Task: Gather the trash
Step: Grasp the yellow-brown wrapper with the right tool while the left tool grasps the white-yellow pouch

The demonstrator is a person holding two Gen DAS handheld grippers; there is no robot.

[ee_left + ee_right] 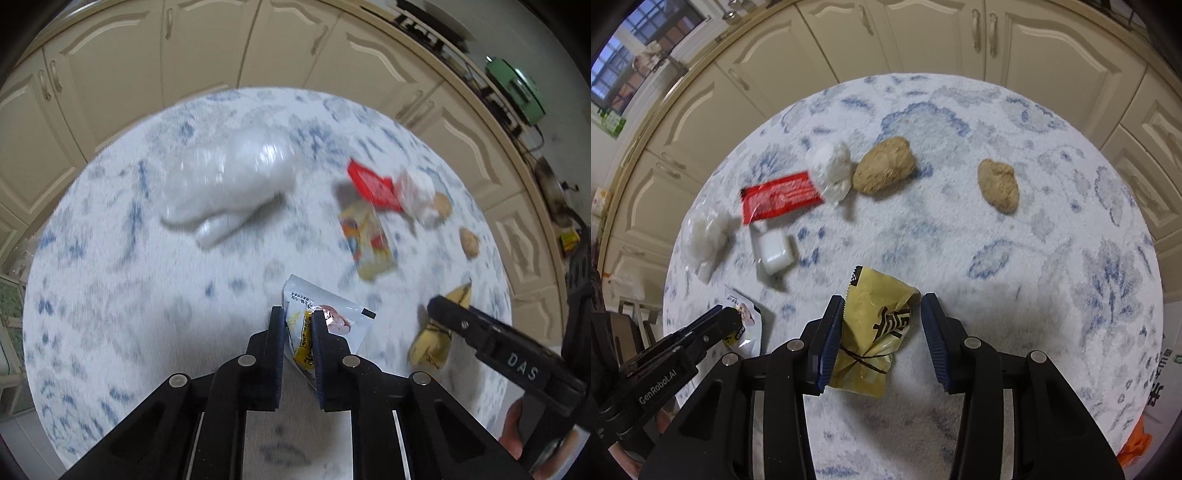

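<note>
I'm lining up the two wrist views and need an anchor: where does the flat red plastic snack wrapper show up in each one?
Left wrist view: the flat red plastic snack wrapper lies upper right of centre, beyond the left gripper.
Right wrist view: it lies left of centre, beyond the right gripper.
Shared landmark: the crumpled white tissue wad touching the wrapper's end in both views.
</note>
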